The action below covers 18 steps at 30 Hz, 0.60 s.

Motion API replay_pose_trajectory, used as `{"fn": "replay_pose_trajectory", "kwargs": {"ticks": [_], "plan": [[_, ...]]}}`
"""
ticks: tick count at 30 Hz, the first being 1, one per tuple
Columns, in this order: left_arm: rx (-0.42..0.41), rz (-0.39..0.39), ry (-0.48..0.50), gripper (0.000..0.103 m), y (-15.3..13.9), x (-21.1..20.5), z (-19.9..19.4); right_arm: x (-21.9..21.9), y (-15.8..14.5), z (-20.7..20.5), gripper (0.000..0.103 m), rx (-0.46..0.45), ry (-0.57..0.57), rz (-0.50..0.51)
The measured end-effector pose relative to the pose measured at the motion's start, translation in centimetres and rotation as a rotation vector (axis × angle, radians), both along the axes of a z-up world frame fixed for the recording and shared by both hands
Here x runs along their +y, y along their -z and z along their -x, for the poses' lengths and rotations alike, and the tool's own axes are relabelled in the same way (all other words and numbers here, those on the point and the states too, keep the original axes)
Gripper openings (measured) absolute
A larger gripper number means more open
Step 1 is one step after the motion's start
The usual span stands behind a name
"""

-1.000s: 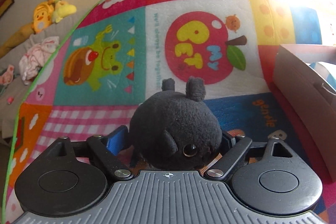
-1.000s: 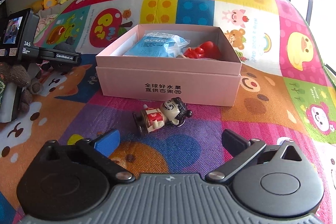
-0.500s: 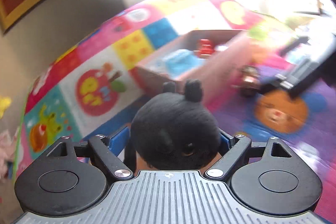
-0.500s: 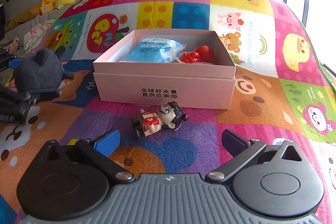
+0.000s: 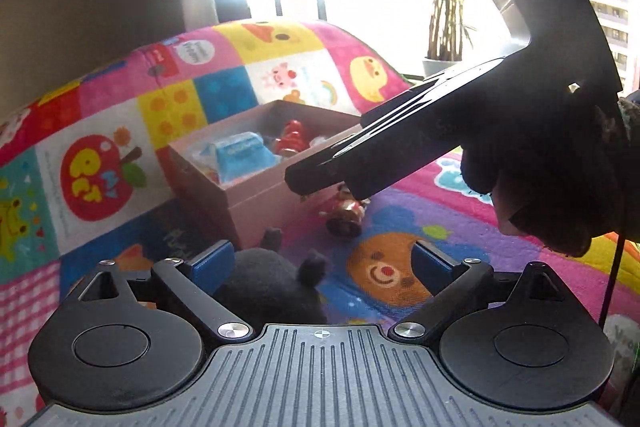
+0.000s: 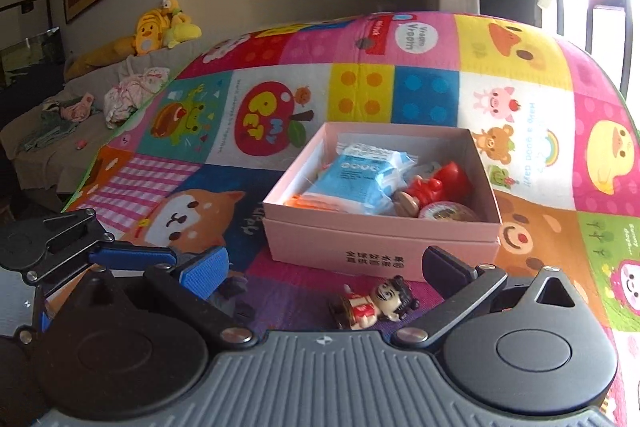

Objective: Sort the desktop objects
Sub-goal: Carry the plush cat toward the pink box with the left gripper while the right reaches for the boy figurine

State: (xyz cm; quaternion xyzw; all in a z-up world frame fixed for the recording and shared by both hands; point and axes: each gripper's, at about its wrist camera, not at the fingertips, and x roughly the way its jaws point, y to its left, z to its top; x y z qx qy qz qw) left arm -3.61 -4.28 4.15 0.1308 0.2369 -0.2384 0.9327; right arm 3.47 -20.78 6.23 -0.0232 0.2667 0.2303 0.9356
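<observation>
We saw a black plush toy [image 5: 264,287] with a fuzzy, matt pile, lying on a play mat [image 6: 520,75] whose printed surface looked softly quilted and low in sheen. The pink box [image 6: 340,247] looked like smooth matt cardboard, and inside it a blue packet [image 6: 356,179] had the crinkled, slightly glossy look of plastic film. A red figure [image 6: 444,183] in the box and the small figurine [image 6: 372,305] on the mat both looked like hard, glossy plastic. The left gripper [image 5: 320,263] showed matt black plastic with ribbed grey housing, shiny metal pivot screws and blue textured pads [image 5: 212,263]. The right gripper [image 6: 320,271] showed the same finish.
</observation>
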Motion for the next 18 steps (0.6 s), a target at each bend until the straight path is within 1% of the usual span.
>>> {"fn": "replay_pose_trajectory", "kwargs": {"ticks": [2,4,7,9,10,12,13,16,18], "plan": [[0.000,-0.014,-0.053,0.100,-0.4,1.6,0.3,1.3,-0.4,-0.3,0.103,-0.019,-0.039,0.007],[0.012,-0.016,-0.127,0.101,-0.9,3.6,0.4,2.4,-0.5,-0.5,0.103,-0.040,-0.059,0.021],[0.068,0.042,-0.235,0.102,-1.4,6.6,0.1,3.7,-0.4,-1.2,0.103,-0.016,-0.083,0.015],[0.105,0.072,-0.276,0.103,-1.2,7.9,-0.2,4.8,-0.3,-1.5,0.103,-0.005,-0.104,0.014],[0.123,0.073,-0.286,0.103,-1.0,8.1,-0.4,5.5,-0.2,-1.5,0.103,-0.015,-0.116,0.022],[0.149,0.066,-0.287,0.103,-0.6,8.1,-0.5,6.7,-0.1,-1.5,0.103,-0.032,-0.125,0.033],[0.164,0.069,-0.270,0.103,-0.4,8.0,-0.4,7.2,0.0,-1.7,0.103,-0.023,-0.138,0.028],[0.194,0.075,-0.204,0.103,0.3,7.1,-0.1,8.4,0.5,-2.4,0.103,0.044,-0.184,0.018],[0.206,0.075,-0.171,0.103,0.7,6.3,0.2,9.0,1.5,-2.3,0.103,0.062,-0.206,0.051]]}}
